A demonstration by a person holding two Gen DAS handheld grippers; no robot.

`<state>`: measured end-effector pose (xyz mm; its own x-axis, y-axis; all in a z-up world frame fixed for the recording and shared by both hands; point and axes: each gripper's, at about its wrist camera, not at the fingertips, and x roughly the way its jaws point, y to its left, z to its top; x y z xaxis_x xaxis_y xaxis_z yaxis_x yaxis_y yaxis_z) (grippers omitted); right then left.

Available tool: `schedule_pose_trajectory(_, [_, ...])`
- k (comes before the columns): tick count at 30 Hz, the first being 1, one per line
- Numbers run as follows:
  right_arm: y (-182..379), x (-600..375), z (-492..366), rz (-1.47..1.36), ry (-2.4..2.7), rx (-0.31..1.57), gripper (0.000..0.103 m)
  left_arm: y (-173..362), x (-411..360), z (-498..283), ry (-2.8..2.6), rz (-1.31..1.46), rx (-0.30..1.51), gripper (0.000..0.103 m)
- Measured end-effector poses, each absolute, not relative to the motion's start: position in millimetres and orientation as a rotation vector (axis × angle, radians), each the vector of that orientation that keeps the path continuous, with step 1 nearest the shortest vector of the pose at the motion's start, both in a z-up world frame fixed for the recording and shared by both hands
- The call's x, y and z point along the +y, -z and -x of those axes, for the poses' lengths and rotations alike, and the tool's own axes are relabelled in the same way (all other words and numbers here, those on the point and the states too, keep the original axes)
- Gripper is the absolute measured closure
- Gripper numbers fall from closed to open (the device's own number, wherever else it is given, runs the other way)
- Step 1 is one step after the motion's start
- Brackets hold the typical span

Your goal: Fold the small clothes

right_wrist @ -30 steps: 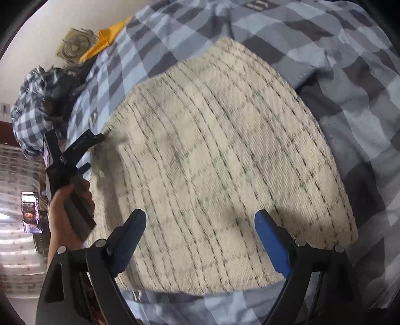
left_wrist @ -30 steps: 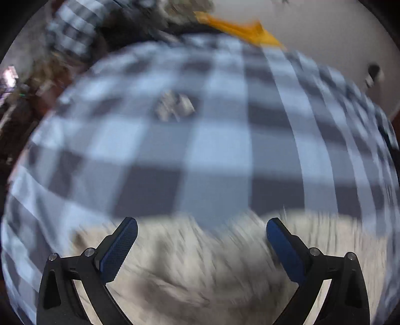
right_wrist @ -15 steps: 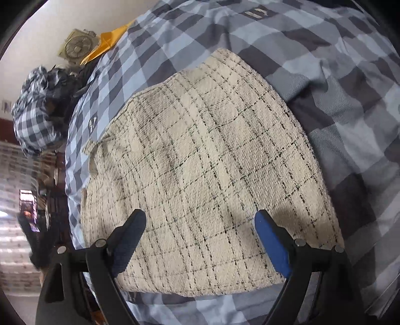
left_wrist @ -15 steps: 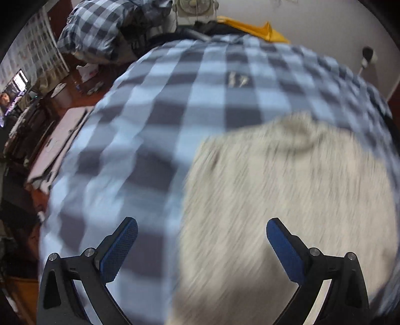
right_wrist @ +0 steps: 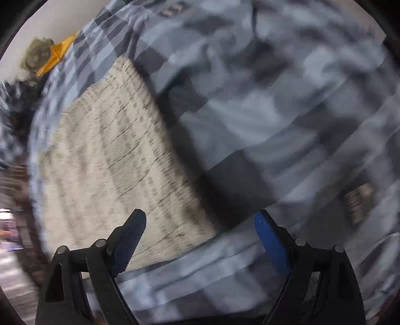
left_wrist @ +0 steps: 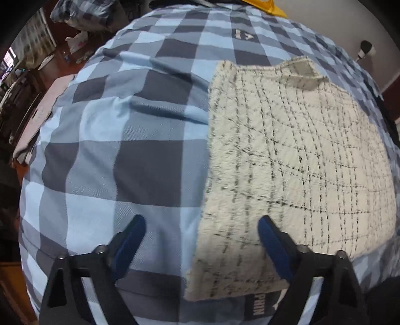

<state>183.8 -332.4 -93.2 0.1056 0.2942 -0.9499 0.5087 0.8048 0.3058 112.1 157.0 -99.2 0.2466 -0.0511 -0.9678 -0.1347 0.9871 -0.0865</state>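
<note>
A cream tweed garment with thin black check lines (left_wrist: 287, 160) lies flat on a blue and grey checked bedspread (left_wrist: 120, 140). Its far corner is turned over and shows a pale lining (left_wrist: 302, 72). My left gripper (left_wrist: 201, 235) is open and empty, just above the garment's near left edge. In the right wrist view the garment (right_wrist: 107, 170) lies to the left, blurred. My right gripper (right_wrist: 200, 230) is open and empty, over the garment's near right corner and the bedspread (right_wrist: 287, 120).
A yellow cloth (left_wrist: 265, 6) and a checked bundle (left_wrist: 82, 12) lie past the bed's far end. A cluttered floor (left_wrist: 32, 75) drops off at the bed's left. A fan (right_wrist: 37, 56) stands by the wall in the right wrist view.
My left gripper has pulled back and left, so the garment's left edge now lies between its fingers. My right gripper has swung right, off the garment's middle toward its right edge.
</note>
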Motion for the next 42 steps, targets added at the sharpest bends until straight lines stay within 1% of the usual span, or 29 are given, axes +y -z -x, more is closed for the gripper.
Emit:
schedule_pose_trajectory(1, [102.6, -331.5, -186.0, -0.693, 0.180, 1.531, 0.016, 101.2, 154.7, -113.6, -0.055, 0.183, 1.336, 0.033])
schedule_pose_trajectory(2, [113.2, -329.2, -188.3, -0.698, 0.185, 1.576, 0.016, 103.4, 153.8, -113.2, -0.049, 0.218, 1.348, 0.037])
schedule_pose_trajectory(4, [130.3, -323.8, -194.2, -0.717, 0.162, 1.641, 0.016, 103.3, 154.3, -110.7, -0.036, 0.255, 1.351, 0.051])
schedule_pose_trajectory(5, [134.6, -321.6, -196.3, -0.729, 0.147, 1.657, 0.016, 102.5, 154.6, -109.7, -0.023, 0.264, 1.351, 0.055])
schedule_pose_trajectory(6, [139.0, -319.8, -198.2, -0.733, 0.138, 1.672, 0.017, 102.2, 154.1, -109.5, -0.006, 0.267, 1.351, 0.063])
schedule_pose_trajectory(7, [142.7, -317.7, -199.7, -0.725, 0.134, 1.685, 0.017, 102.0, 153.6, -109.0, 0.002, 0.264, 1.353, 0.070])
schedule_pose_trajectory(8, [145.1, -316.3, -201.6, -0.715, 0.131, 1.692, 0.018, 101.8, 152.9, -108.0, 0.008, 0.262, 1.354, 0.073])
schedule_pose_trajectory(9, [145.6, -315.8, -202.6, -0.718, 0.120, 1.685, 0.035, 101.4, 152.1, -108.9, 0.009, 0.258, 1.354, 0.079])
schedule_pose_trajectory(10, [146.0, -315.4, -203.1, -0.730, 0.095, 1.677, 0.052, 100.0, 149.7, -108.5, 0.002, 0.248, 1.353, 0.083])
schedule_pose_trajectory(11, [146.1, -314.7, -203.2, -0.742, 0.074, 1.673, 0.070, 99.3, 148.5, -108.0, -0.006, 0.240, 1.350, 0.085])
schedule_pose_trajectory(12, [144.5, -315.0, -202.9, -0.742, 0.077, 1.662, 0.089, 98.3, 147.5, -108.1, -0.013, 0.238, 1.348, 0.089])
schedule_pose_trajectory(13, [142.3, -315.6, -203.0, -0.735, 0.081, 1.644, 0.096, 97.2, 148.3, -107.5, -0.010, 0.236, 1.343, 0.092])
schedule_pose_trajectory(14, [138.7, -315.5, -203.3, -0.718, 0.087, 1.622, 0.097, 96.5, 148.7, -107.2, -0.018, 0.229, 1.343, 0.095])
schedule_pose_trajectory(18, [126.2, -320.8, -200.9, -0.667, 0.163, 1.567, 0.100, 94.1, 147.9, -105.4, -0.046, 0.162, 1.345, 0.096])
schedule_pose_trajectory(21, [126.0, -337.2, -193.4, -0.762, 0.167, 1.539, 0.100, 89.2, 137.5, -101.4, -0.096, 0.016, 1.339, 0.096])
schedule_pose_trajectory(23, [125.0, -334.5, -192.8, -0.749, 0.162, 1.533, 0.100, 85.4, 131.1, -99.7, -0.104, -0.047, 1.326, 0.096])
schedule_pose_trajectory(26, [115.3, -329.2, -193.7, -0.692, 0.180, 1.500, 0.100, 82.6, 140.0, -95.7, -0.150, -0.018, 1.332, 0.096])
schedule_pose_trajectory(29, [116.9, -331.1, -192.9, -0.702, 0.195, 1.488, 0.100, 84.8, 157.9, -89.1, -0.261, -0.058, 1.332, 0.097])
schedule_pose_trajectory(32, [123.2, -336.5, -187.7, -0.785, 0.249, 1.498, 0.098, 80.3, 178.8, -80.3, -0.194, 0.092, 1.313, 0.096])
schedule_pose_trajectory(33, [120.6, -345.2, -181.9, -0.791, 0.328, 1.485, 0.091, 77.8, 183.5, -76.4, -0.193, 0.116, 1.318, 0.096])
schedule_pose_trajectory(34, [113.8, -355.2, -172.6, -0.792, 0.438, 1.450, 0.088, 76.9, 184.7, -73.2, -0.188, 0.124, 1.324, 0.096])
schedule_pose_trajectory(35, [103.2, -355.6, -166.0, -0.807, 0.490, 1.405, 0.081, 76.4, 183.5, -71.2, -0.178, 0.125, 1.333, 0.096])
schedule_pose_trajectory(36, [96.6, -358.9, -160.6, -0.828, 0.500, 1.361, 0.069, 76.4, 180.6, -66.9, -0.156, 0.119, 1.348, 0.095])
schedule_pose_trajectory(37, [91.1, -359.7, -157.3, -0.847, 0.485, 1.330, 0.060, 76.0, 175.7, -64.3, -0.140, 0.113, 1.356, 0.095])
schedule_pose_trajectory(38, [86.5, -355.8, -155.4, -0.858, 0.440, 1.317, 0.040, 75.3, 171.1, -60.6, -0.122, 0.104, 1.364, 0.095])
schedule_pose_trajectory(39, [84.9, -351.5, -154.6, -0.861, 0.406, 1.315, 0.030, 74.1, 164.4, -57.1, -0.102, 0.092, 1.369, 0.095])
schedule_pose_trajectory(41, [84.4, -336.5, -155.3, -0.847, 0.309, 1.338, 0.029, 72.0, 156.7, -55.1, -0.075, 0.090, 1.363, 0.093])
schedule_pose_trajectory(42, [86.2, -327.0, -154.6, -0.838, 0.274, 1.355, 0.029, 68.4, 149.5, -52.8, -0.054, 0.094, 1.354, 0.087])
